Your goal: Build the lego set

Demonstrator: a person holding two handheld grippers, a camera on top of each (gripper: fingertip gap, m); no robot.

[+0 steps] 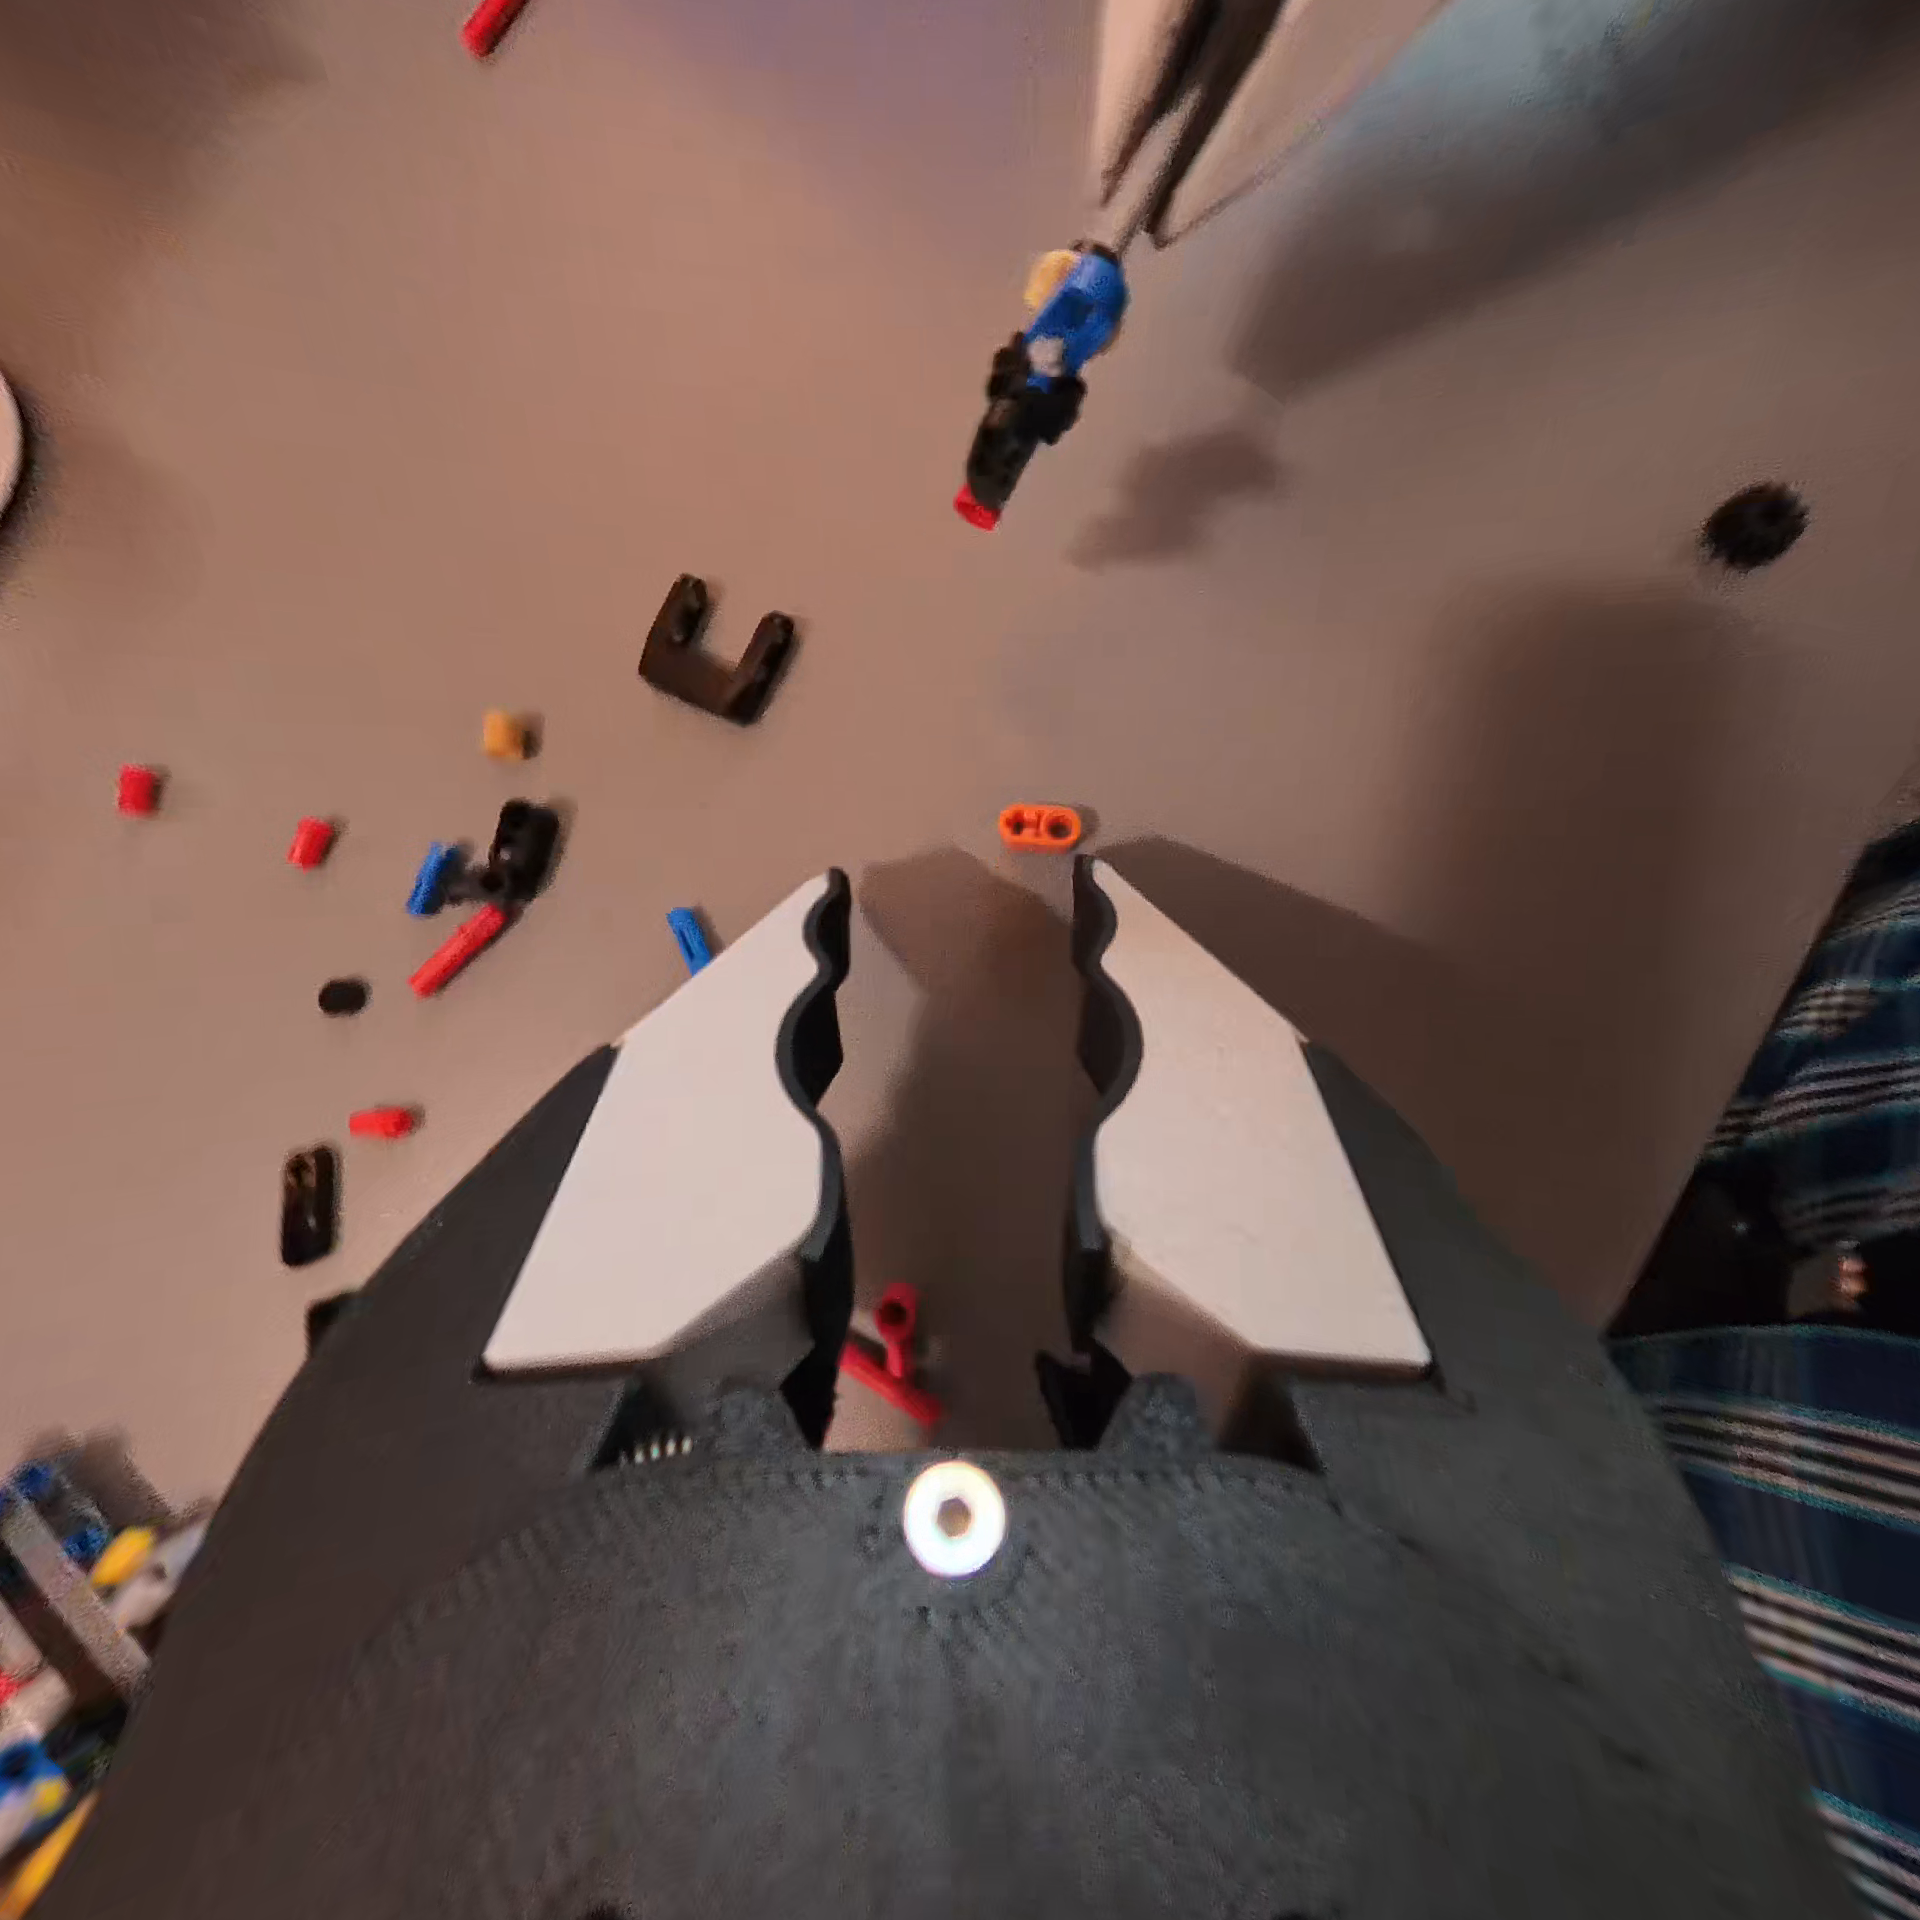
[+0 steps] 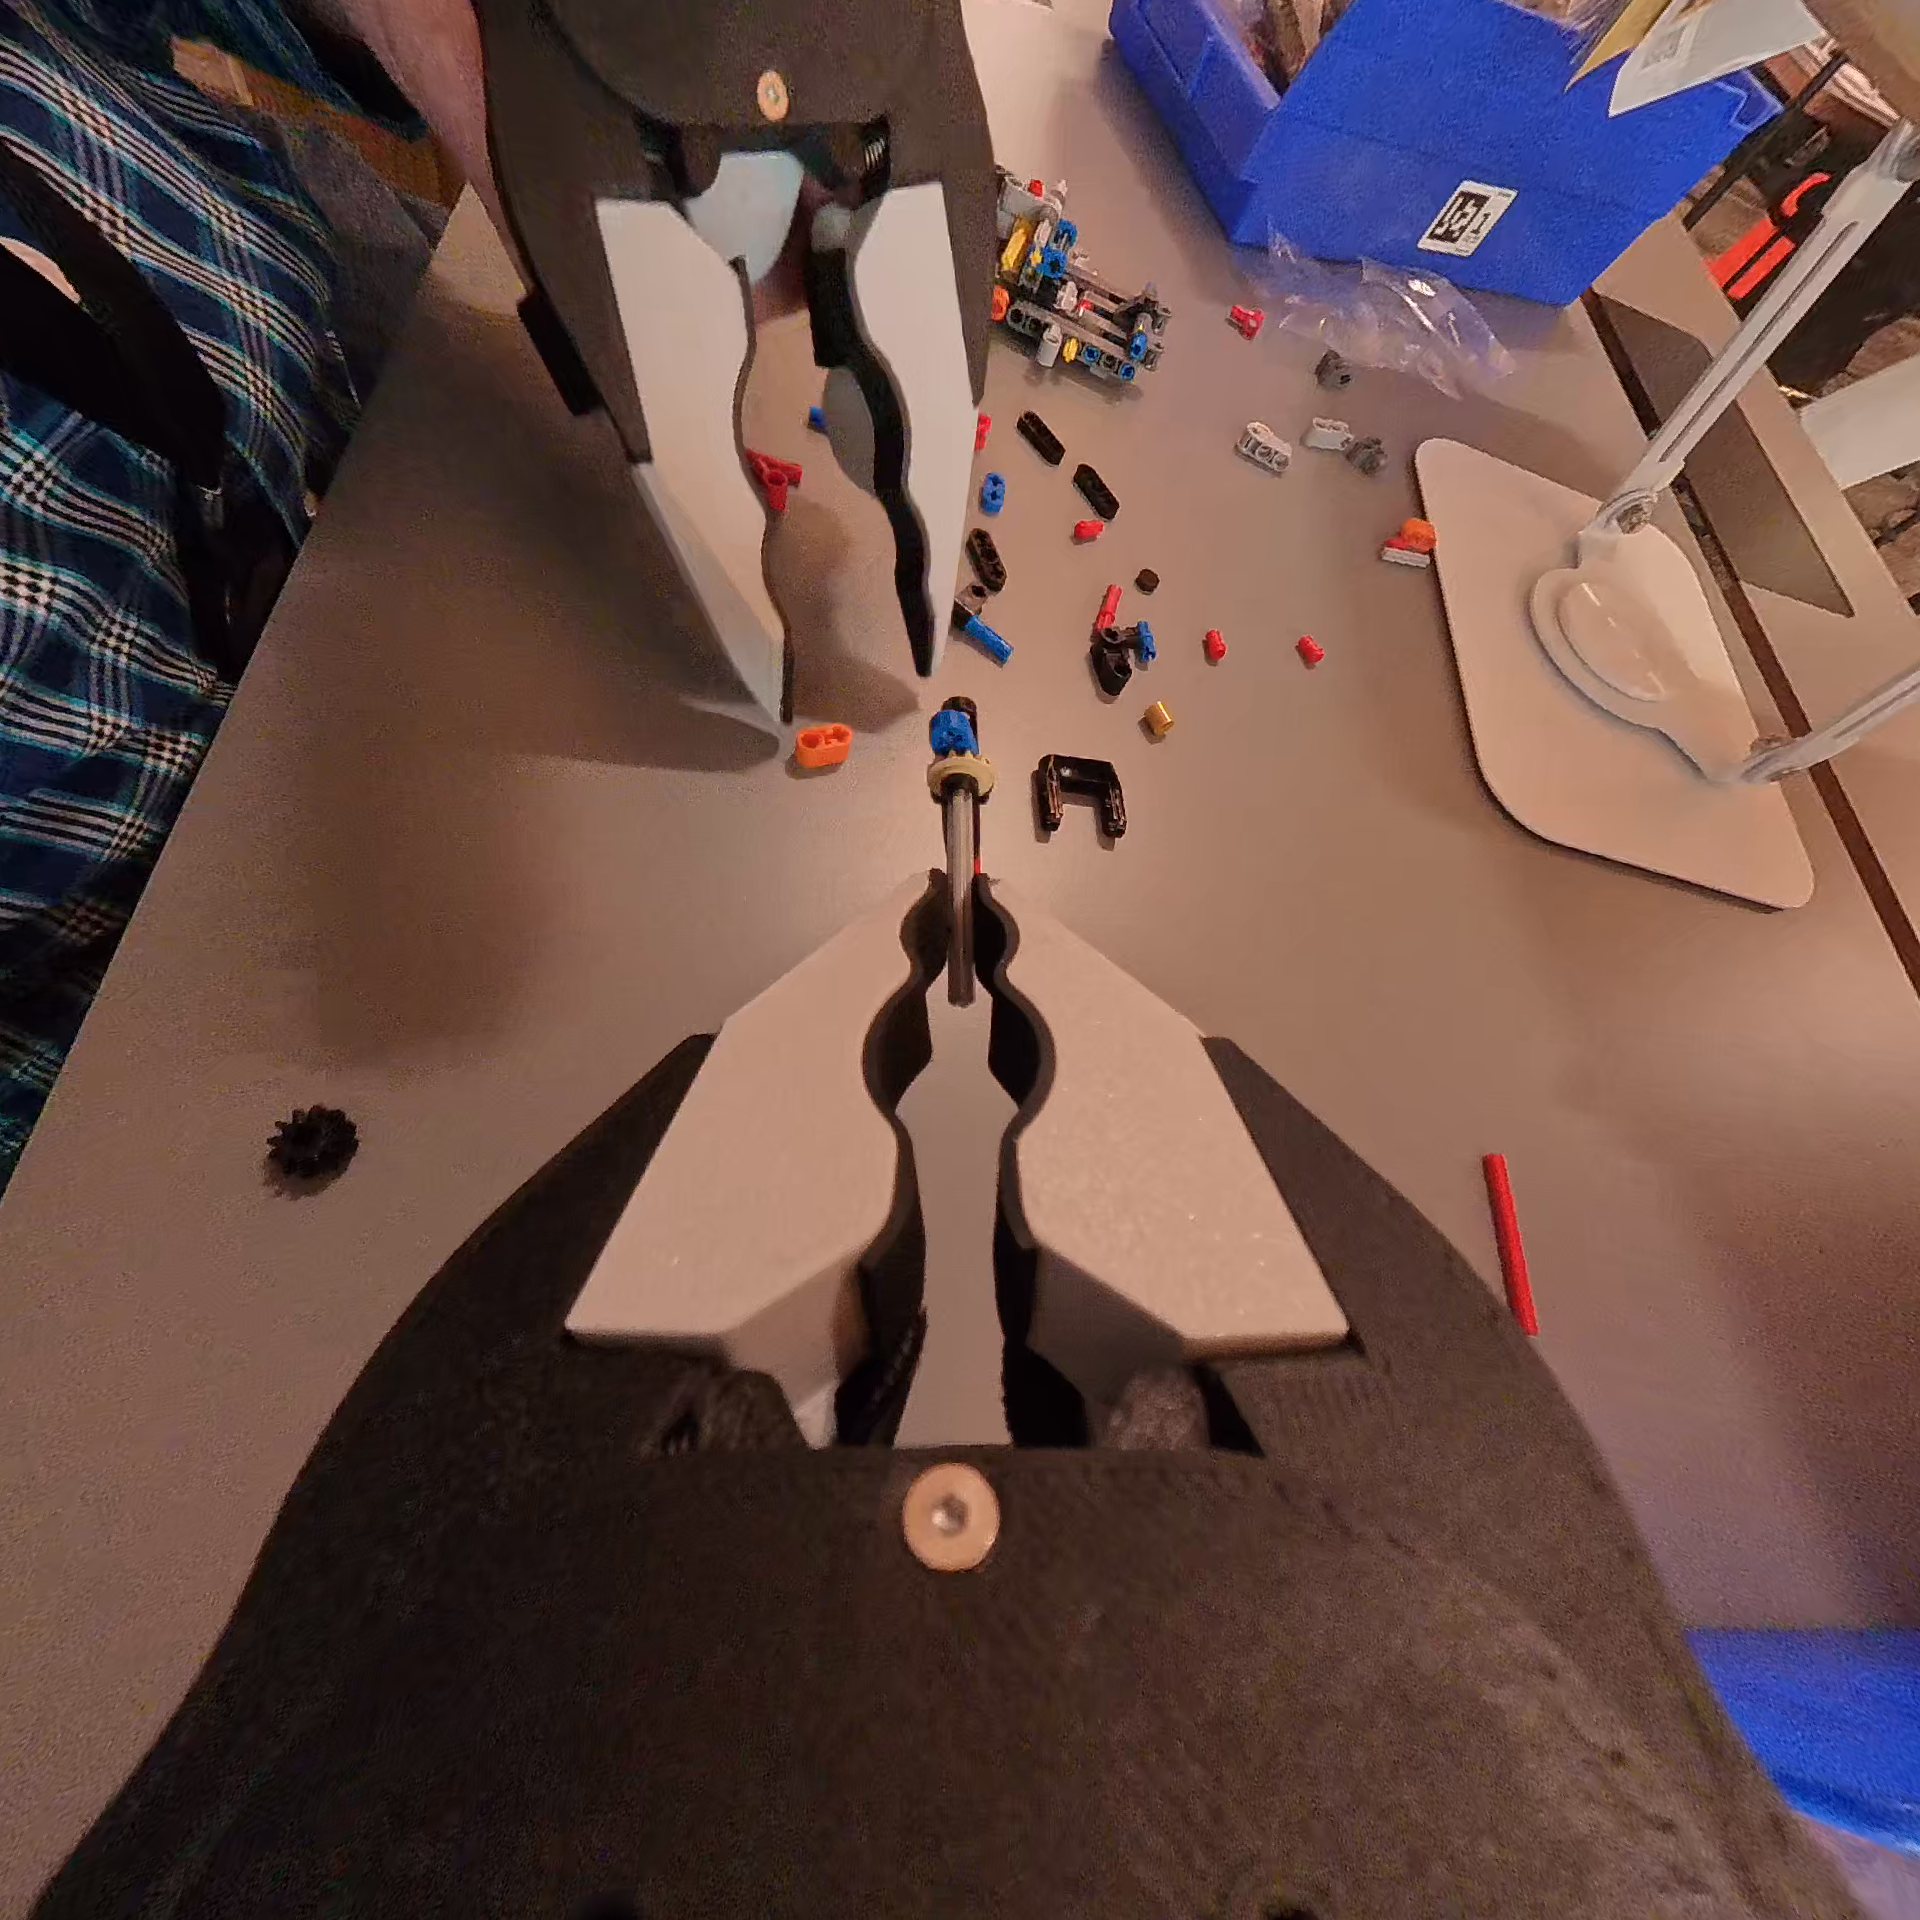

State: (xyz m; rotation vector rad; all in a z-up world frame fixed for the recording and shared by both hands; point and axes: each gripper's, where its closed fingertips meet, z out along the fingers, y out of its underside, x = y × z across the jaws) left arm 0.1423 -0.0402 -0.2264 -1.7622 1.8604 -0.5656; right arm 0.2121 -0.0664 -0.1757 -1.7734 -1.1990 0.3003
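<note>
My right gripper [image 2: 961,883] is shut on a grey axle [image 2: 958,862] that carries a tan bush, a blue piece and black pieces [image 2: 954,732]. This small assembly also shows in the left wrist view [image 1: 1044,374], held above the table. My left gripper [image 1: 961,868] is open and empty, its tips just short of an orange two-hole beam [image 1: 1039,826]. In the right wrist view the left gripper [image 2: 852,675] points down at the table next to the orange beam [image 2: 823,746]. A black U-shaped piece [image 1: 717,649] lies nearby; it also shows in the right wrist view [image 2: 1081,795].
Loose red, blue, black and grey pieces [image 2: 1117,634] lie scattered on the grey table [image 2: 520,935]. A partly built model [image 2: 1075,301], a blue bin [image 2: 1455,135], a lamp base [image 2: 1621,675], a black gear [image 2: 312,1143] and a red axle [image 2: 1509,1242] are around. A person in plaid sits at the left [image 2: 125,416]. Tip to tip, the grippers are about 10 centimeters apart.
</note>
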